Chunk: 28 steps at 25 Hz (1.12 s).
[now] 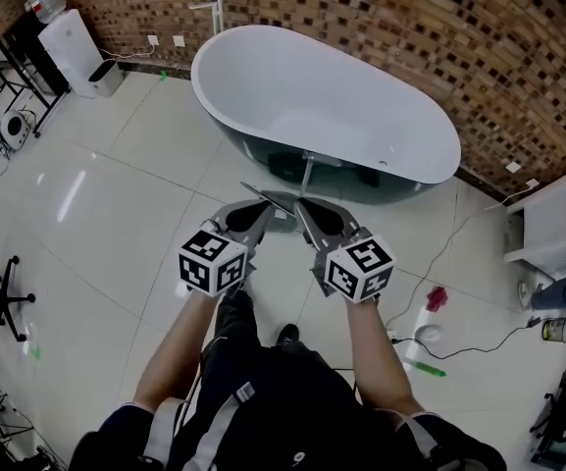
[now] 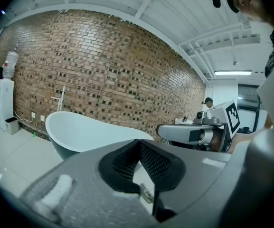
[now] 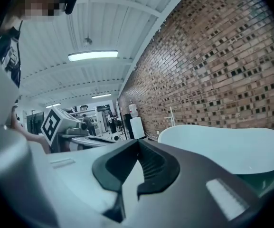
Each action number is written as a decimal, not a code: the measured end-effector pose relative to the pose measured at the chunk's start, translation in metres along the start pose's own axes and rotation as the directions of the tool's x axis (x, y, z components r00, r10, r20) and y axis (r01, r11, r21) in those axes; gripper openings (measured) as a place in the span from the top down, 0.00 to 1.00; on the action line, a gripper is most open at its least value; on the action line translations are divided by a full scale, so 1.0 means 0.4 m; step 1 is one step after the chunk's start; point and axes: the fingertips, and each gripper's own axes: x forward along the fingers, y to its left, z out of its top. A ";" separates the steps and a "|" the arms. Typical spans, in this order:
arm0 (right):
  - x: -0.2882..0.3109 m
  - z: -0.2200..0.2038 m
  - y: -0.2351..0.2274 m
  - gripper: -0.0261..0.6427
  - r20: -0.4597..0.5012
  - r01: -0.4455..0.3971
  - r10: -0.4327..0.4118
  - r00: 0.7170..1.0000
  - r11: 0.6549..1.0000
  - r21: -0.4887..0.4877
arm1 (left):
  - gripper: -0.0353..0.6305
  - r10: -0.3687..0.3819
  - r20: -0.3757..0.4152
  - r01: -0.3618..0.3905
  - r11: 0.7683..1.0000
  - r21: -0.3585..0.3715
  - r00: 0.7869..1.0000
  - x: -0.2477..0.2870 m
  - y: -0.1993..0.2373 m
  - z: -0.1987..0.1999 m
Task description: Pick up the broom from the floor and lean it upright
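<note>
Grey jaws are pressed shut on nothing on both our left gripper (image 2: 137,142) and right gripper (image 3: 137,142). We hold them out near level on straight forearms, tips angled together. Just beyond, the thin broom handle (image 1: 308,173) stands upright against the bathtub (image 1: 263,57).

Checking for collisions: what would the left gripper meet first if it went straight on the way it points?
The left gripper would probably meet the white oval bathtub with a dark outer shell; depth is unclear.

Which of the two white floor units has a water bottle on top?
The tall white water dispenser, top left in the head view; the low white cabinet stands far right.
</note>
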 end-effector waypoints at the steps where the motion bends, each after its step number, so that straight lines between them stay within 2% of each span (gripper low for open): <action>1: 0.028 -0.002 -0.013 0.96 -0.015 0.002 -0.002 1.000 1.000 -0.006 | 0.95 -0.001 -0.003 0.001 1.000 -0.006 1.000 0.015 0.030 -0.002; 8: 0.265 -0.050 -0.121 0.96 -0.151 0.021 -0.029 0.988 0.998 -0.056 | 0.95 0.005 -0.032 -0.006 0.999 -0.033 0.999 0.121 0.283 -0.032; 12: 0.422 -0.129 -0.167 0.96 -0.245 0.038 -0.048 0.968 0.998 -0.046 | 0.95 0.003 -0.096 -0.006 1.000 -0.024 0.995 0.177 0.432 -0.093; 16: 0.555 -0.233 -0.223 0.96 -0.332 0.057 -0.059 0.941 0.998 -0.016 | 0.95 -0.018 -0.156 0.009 0.998 -0.062 0.988 0.226 0.556 -0.165; 23: 0.717 -0.507 -0.344 0.96 -0.461 0.039 -0.014 0.887 0.998 0.045 | 0.95 0.007 -0.237 -0.042 0.989 -0.142 0.972 0.320 0.733 -0.399; 25: 0.765 -0.617 -0.375 0.90 -0.494 0.009 0.015 0.869 0.999 0.047 | 0.95 0.027 -0.251 -0.067 0.986 -0.151 0.968 0.350 0.790 -0.489; 28: 0.829 -0.806 -0.434 0.87 -0.542 -0.023 0.038 0.840 0.999 0.035 | 0.95 0.068 -0.263 -0.114 0.980 -0.164 0.962 0.401 0.880 -0.642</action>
